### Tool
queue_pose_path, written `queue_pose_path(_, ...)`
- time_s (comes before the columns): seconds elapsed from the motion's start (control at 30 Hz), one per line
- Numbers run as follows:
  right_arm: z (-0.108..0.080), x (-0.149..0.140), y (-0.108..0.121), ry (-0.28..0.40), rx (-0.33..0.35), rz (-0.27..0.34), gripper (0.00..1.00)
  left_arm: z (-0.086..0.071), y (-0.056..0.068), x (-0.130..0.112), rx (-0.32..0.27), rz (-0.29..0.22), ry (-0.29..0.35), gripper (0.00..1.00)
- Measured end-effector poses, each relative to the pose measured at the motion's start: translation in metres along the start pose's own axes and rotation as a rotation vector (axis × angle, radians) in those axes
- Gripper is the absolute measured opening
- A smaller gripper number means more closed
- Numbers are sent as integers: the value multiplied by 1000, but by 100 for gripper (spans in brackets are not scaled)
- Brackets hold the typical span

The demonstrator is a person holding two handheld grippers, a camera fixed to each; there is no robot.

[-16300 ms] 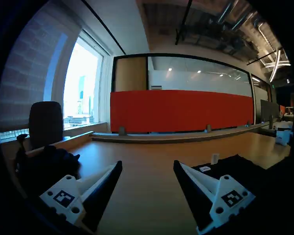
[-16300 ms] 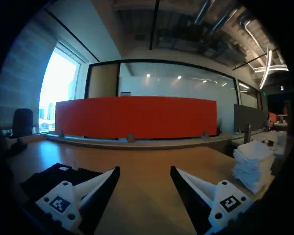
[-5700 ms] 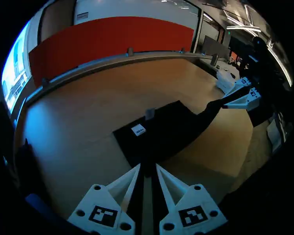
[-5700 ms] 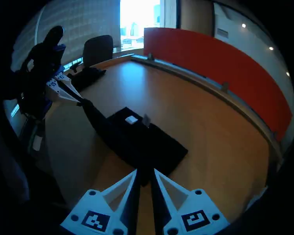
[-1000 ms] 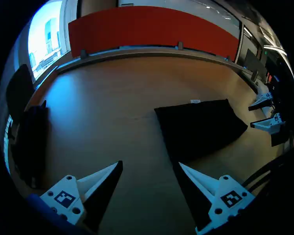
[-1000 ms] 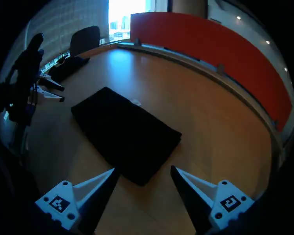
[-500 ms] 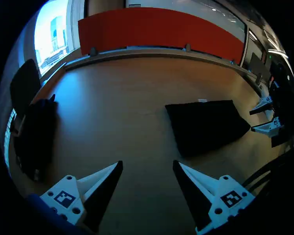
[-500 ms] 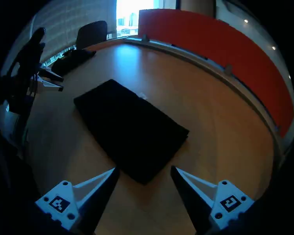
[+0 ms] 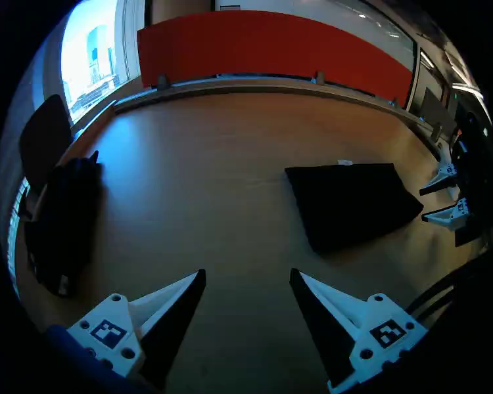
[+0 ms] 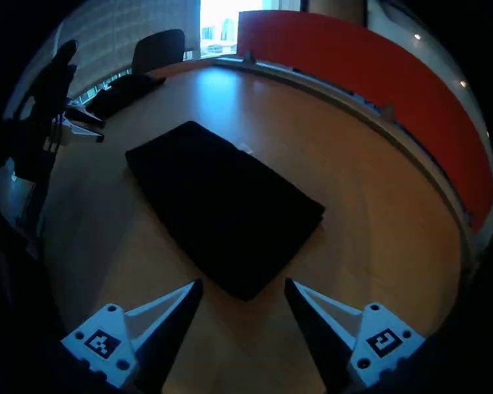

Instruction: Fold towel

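Right gripper [image 10: 243,282] hangs just off the towel's [image 10: 227,203] near end, left gripper [image 9: 246,272] well apart from it, both jaws wide and empty. The towel seems part-folded; pinch matching corners squarely.

The dark heap [image 9: 66,217] (left gripper view) is too shadowed to identify; the tag [image 9: 344,162] on the towel [image 9: 352,200], too small.

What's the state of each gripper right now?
Left gripper: open, holding nothing.
Right gripper: open, holding nothing; the black towel lies just ahead of it.

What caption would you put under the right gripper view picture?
Open right hand-held gripper pointing at a folded black cloth towel on a wooden table.
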State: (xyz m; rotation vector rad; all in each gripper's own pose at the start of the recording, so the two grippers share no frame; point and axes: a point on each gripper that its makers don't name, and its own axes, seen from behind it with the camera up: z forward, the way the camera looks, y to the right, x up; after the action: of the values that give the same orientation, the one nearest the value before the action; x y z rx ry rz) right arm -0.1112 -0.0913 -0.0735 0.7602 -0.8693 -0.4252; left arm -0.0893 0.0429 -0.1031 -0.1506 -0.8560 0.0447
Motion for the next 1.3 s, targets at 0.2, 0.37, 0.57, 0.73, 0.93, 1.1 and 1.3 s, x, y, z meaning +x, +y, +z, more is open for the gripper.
queue_pose_path(0.2, 1, -2, 0, -9, 10, -2, 69, -1, -4, 0, 4, -1, 1, 94)
queue_pose_path(0.37, 2, -6, 2, -26, 14, 0, 60, -2, -7, -1, 5, -1, 0, 94)
queue_pose_path(0.57, 3, -8, 0, -40, 20, -8, 42, -4, -8, -2, 5, -1, -2, 95)
queue_pose_path(0.73, 4, -9, -3, -43, 28, 0, 27, -4, -8, -3, 5, 0, -3, 94)
queue_pose_path(0.93, 4, -10, -5, -45, 32, 1, 6, -4, -10, -3, 5, 3, -3, 94)
queue_pose_path(1.1, 2, -8, -5, -42, 26, -1, 6, -5, -10, -2, 4, 3, -3, 94)
queue_pose_path(1.3, 0, 0, -4, -33, 15, 0, 6, -6, -11, -2, 3, 5, -4, 94)
